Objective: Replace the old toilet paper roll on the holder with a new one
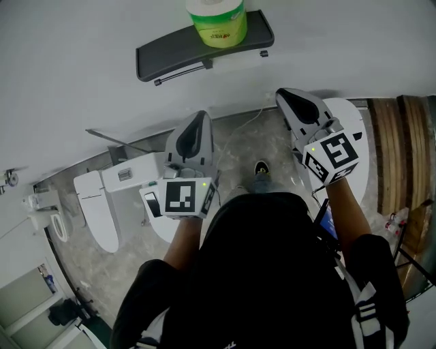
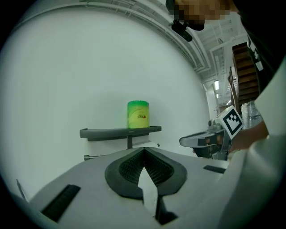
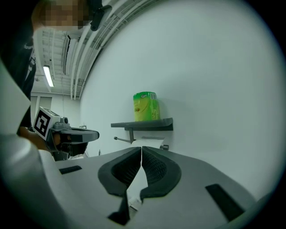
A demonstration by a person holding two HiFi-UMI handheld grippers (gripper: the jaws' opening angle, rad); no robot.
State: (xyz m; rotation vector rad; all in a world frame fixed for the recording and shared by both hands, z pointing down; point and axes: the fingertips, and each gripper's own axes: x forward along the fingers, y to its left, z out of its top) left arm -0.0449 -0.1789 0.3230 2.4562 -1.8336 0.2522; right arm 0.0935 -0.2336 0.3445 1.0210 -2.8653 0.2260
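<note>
Head view: green-wrapped toilet paper roll (image 1: 216, 20) stands on the dark grey wall shelf (image 1: 163, 58), far beyond the left gripper (image 1: 199, 119) and right gripper (image 1: 287, 97). Left gripper view: jaws clenched on nothing — roll far off, above their tips. Right gripper view: jaws likewise pressed together, empty — roll far ahead, above them.

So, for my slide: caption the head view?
Left gripper and right gripper, both shut, face the wall holder, green roll on top.
</note>
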